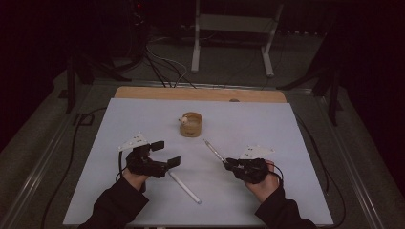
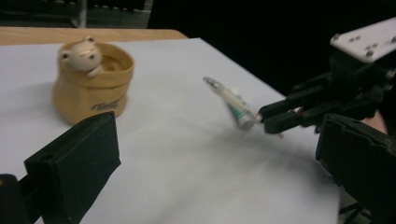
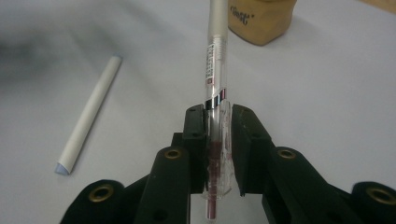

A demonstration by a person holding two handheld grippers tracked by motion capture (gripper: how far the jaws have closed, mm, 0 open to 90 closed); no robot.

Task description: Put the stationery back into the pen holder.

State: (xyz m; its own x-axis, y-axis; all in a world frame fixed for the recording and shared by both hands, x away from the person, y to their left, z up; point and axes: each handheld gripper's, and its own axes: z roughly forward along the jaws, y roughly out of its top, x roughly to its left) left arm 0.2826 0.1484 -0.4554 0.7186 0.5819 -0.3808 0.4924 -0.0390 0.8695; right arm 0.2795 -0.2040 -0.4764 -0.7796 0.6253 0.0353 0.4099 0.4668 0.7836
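**Right gripper clamps a pen; left gripper open beside a white stick**

High view: on the white table sheet (image 1: 143, 119), the right gripper (image 1: 228, 163) sits near the right front, its jaws closed on a pen (image 1: 213, 149) that points up and to the left toward the tan cup (image 1: 192, 125) farther back at the middle. The left gripper (image 1: 165, 153) hovers at left front with its jaws spread apart and nothing between them. A white stick (image 1: 185, 187) lies flat just to its right, near the front edge.

Left gripper view: its two black jaws stand wide. Beyond them the cup (image 2: 91, 84), with a small bear figure (image 2: 80, 54) at its rim, stands far left; the right gripper (image 2: 275, 117) holds the pen (image 2: 232, 102) tilted above the sheet.

Right gripper view: the pads press on the clear barrel of the pen (image 3: 215, 93), which runs straight ahead toward the cup (image 3: 261, 21). The white stick (image 3: 90, 114) lies to the left.
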